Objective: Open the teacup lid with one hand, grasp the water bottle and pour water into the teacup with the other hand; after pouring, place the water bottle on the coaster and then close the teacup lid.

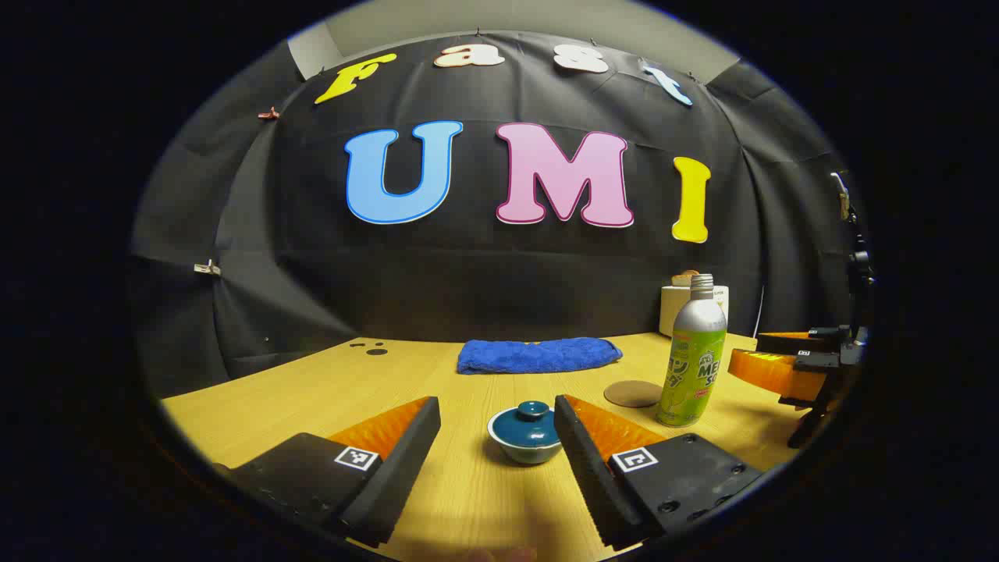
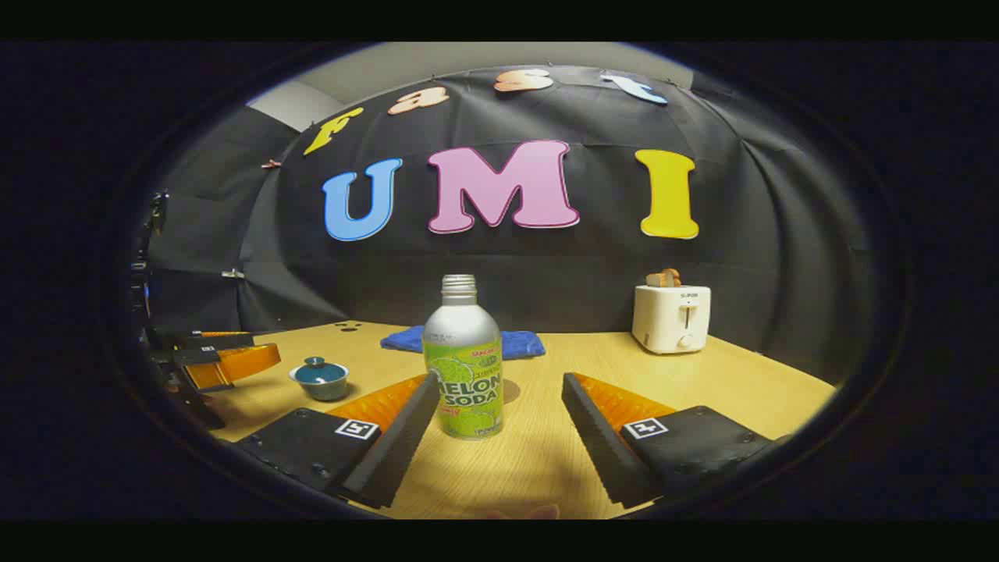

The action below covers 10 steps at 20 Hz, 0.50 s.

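A small blue teacup (image 1: pixel 525 439) with its lid (image 1: pixel 533 414) on stands on the wooden table (image 1: pixel 312 390), just ahead of my open left gripper (image 1: pixel 497 412). To its right rises a silver and green water bottle (image 1: pixel 694 355), uncapped, with a round brown coaster (image 1: pixel 632 393) beside it. In the right gripper view the bottle (image 2: pixel 463 362) stands just beyond my open right gripper (image 2: pixel 499 390), slightly left of its middle. The coaster (image 2: pixel 511 390) peeks out behind the bottle. The teacup (image 2: pixel 321 378) sits far left, near the other gripper (image 2: pixel 222 359).
A folded blue towel (image 1: pixel 538 355) lies at the back of the table. A white toaster (image 2: pixel 671 316) with bread in it stands back right. Dark spots (image 1: pixel 371 347) mark the table's far left. The right gripper (image 1: pixel 788 363) shows at the right edge of the left gripper view.
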### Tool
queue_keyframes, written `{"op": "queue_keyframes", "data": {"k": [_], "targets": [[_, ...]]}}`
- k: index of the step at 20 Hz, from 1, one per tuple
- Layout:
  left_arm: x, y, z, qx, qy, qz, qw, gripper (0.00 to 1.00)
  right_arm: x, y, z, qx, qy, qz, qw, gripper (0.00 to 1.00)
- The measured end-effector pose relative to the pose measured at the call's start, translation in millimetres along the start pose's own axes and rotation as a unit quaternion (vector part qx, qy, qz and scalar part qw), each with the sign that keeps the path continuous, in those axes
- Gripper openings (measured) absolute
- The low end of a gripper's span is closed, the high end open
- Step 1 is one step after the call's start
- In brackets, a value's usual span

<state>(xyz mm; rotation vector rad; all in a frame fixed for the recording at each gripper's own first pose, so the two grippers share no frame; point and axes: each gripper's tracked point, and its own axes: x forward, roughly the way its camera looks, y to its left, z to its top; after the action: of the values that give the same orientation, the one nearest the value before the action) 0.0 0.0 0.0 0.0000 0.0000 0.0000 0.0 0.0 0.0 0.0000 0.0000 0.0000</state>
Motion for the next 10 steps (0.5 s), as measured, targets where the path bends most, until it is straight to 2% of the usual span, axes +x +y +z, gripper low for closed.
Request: {"op": "queue_keyframes", "data": {"k": [10], "targets": [[-1.1,-0.1,-1.0,0.000,0.001,0.000,1.000,0.93,-0.7,-2.4,-0.6,0.000,0.000,0.009,1.000,0.98]]}}
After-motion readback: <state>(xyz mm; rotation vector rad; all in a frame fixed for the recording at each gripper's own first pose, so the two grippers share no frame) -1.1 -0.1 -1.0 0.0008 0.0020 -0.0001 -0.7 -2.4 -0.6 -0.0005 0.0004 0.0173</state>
